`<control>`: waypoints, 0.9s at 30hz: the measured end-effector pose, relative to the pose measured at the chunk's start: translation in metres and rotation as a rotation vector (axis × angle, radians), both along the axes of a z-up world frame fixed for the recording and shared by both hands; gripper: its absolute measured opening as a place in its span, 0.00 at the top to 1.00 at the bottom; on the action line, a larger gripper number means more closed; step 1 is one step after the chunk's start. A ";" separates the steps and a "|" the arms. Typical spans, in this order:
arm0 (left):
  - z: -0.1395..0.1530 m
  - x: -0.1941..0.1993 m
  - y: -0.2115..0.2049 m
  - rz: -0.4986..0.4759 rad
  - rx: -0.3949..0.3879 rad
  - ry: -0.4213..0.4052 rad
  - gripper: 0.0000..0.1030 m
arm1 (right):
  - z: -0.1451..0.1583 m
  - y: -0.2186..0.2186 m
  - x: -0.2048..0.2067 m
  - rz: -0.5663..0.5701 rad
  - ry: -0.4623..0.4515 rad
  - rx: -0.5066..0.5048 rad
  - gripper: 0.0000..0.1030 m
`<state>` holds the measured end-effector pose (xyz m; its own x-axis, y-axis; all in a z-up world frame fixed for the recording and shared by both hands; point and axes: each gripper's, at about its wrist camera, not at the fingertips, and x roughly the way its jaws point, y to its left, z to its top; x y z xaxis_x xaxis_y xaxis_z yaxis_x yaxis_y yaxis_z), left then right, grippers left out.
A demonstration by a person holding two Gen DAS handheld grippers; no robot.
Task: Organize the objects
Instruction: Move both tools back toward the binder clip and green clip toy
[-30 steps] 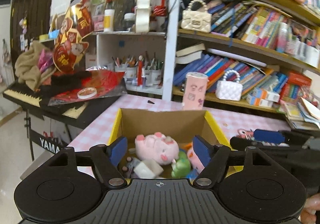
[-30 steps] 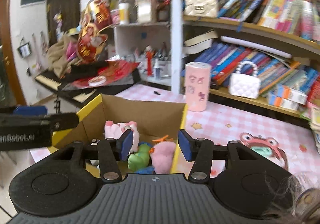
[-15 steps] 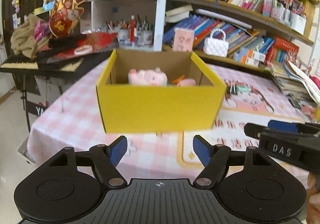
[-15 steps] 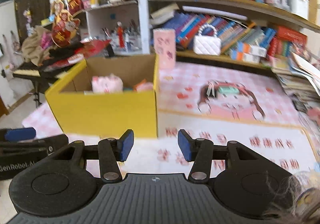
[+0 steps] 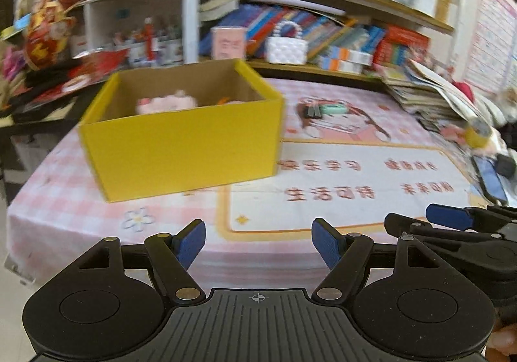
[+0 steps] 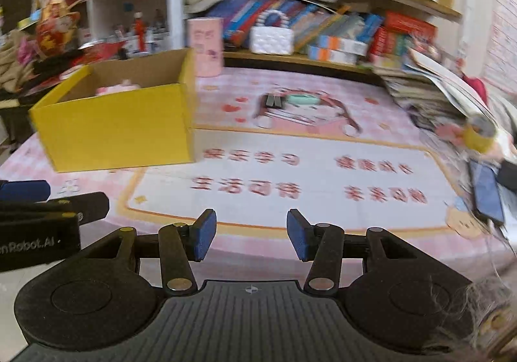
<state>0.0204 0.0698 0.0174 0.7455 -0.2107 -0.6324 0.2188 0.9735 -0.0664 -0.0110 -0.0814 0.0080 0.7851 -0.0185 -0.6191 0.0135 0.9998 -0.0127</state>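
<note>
We hold both tools back from the near edge of the worktop [image 5: 339, 168], each with nothing in it. The left hand-held gripper [image 5: 258, 242] has its blue pads spread wide over the pink tablecloth, and the right hand-held gripper [image 6: 248, 237] is likewise parted and bare.

The yellow box [image 5: 181, 149] stands on the left part of the worktop, well apart from both tools. Inside it we can make out a pink plush toy [image 5: 166, 103] and a scrap of something orange beside it; the picture is smeared, so we cannot name the rest of the contents with any certainty.

We judge that we are between items: the box already holds some things, and we are looking for what else belongs in it. Loose things remain on the cloth beyond the printed mat, namely a mint-green object [image 6: 302, 99] with a pair of dark clips [image 6: 274, 101] just beside it. A roll of yellow tape [image 6: 480, 132] lies at the far right by the stack of magazines [image 6: 429, 94], and a dark phone [image 6: 486, 191] rests near the right edge.

The next move, as we see it, calls for reaching the right tool forward across the mat to the small things, coming down over one with the pads on either side, then closing.
</note>
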 end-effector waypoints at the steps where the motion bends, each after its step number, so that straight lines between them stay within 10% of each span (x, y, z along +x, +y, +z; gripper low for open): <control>1: -0.001 0.002 -0.006 -0.019 -0.003 0.003 0.28 | -0.001 -0.006 -0.001 -0.021 0.007 0.001 0.55; 27: -0.010 0.095 -0.130 -0.124 -0.014 0.059 0.28 | -0.012 -0.129 0.075 -0.140 0.071 0.019 0.55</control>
